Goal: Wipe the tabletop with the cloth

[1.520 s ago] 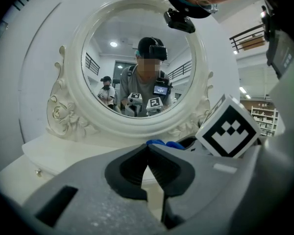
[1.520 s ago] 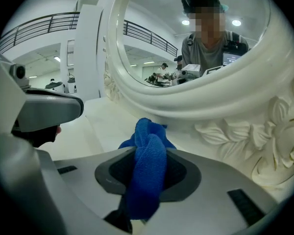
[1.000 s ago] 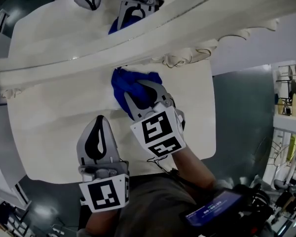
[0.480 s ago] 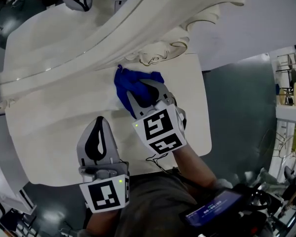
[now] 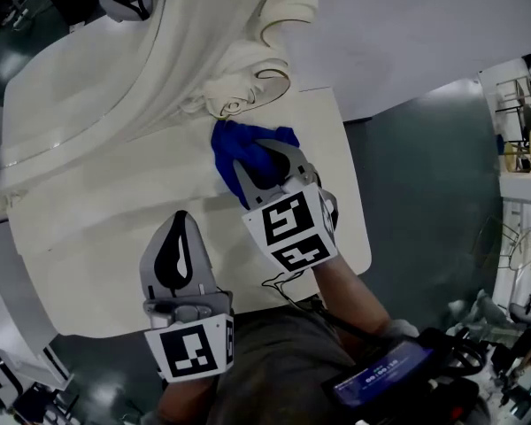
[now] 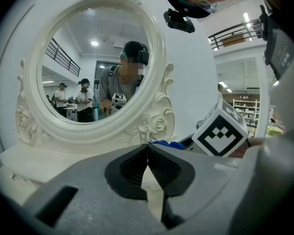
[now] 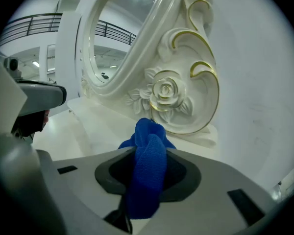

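Note:
A bunched blue cloth (image 5: 241,151) (image 7: 148,165) lies pressed on the cream tabletop (image 5: 97,237), close to the carved rose foot of the mirror (image 5: 239,87) (image 7: 169,94). My right gripper (image 5: 264,168) (image 7: 147,168) is shut on the cloth, which bulges out between its jaws. My left gripper (image 5: 177,251) (image 6: 147,155) hovers over the table's near part, to the left of the right one, its pads touching with nothing between them. The blue cloth (image 6: 164,143) peeps just over its jaws.
The ornate oval mirror frame (image 6: 95,65) stands along the table's back and shows reflections of people. The table's right edge (image 5: 358,211) drops to a grey-green floor (image 5: 425,193). Shelving (image 5: 522,113) stands at the far right.
Both grippers and the cloth have slid along the tabletop toward its right end; the mirror's carved foot now lies just beyond the cloth, and the table's right edge is nearer.

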A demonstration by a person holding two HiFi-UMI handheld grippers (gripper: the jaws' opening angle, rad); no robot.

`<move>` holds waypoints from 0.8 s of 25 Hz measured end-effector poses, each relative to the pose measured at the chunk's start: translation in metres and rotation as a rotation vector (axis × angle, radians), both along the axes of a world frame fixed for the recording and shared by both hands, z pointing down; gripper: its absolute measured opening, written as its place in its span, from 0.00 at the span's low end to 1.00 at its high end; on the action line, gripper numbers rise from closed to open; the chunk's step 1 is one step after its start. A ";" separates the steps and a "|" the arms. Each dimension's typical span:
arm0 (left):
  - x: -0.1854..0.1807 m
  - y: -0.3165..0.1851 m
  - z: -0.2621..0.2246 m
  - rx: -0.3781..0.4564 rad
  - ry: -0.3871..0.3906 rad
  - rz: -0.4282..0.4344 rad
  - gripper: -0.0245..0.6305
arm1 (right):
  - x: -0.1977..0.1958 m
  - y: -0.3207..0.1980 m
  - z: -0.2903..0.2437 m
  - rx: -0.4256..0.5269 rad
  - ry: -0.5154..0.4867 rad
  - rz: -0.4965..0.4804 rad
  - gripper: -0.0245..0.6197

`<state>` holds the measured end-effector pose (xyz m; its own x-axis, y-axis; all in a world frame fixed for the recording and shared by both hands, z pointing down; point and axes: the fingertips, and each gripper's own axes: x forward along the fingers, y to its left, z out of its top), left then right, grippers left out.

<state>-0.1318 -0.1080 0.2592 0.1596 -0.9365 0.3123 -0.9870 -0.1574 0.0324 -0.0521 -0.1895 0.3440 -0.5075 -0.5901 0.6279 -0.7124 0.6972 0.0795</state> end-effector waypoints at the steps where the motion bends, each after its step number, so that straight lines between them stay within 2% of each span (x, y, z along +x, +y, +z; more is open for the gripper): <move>1: 0.005 0.000 0.000 0.000 -0.002 0.005 0.06 | 0.006 -0.001 0.000 0.002 0.000 0.006 0.22; 20: 0.106 -0.012 -0.004 0.002 -0.044 0.130 0.06 | 0.121 -0.007 0.001 0.014 -0.024 0.148 0.22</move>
<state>-0.0257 -0.1199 0.2550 0.2656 -0.9094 0.3201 -0.9588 -0.2838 -0.0108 0.0687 -0.1963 0.3445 -0.4287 -0.6679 0.6083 -0.8091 0.5834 0.0703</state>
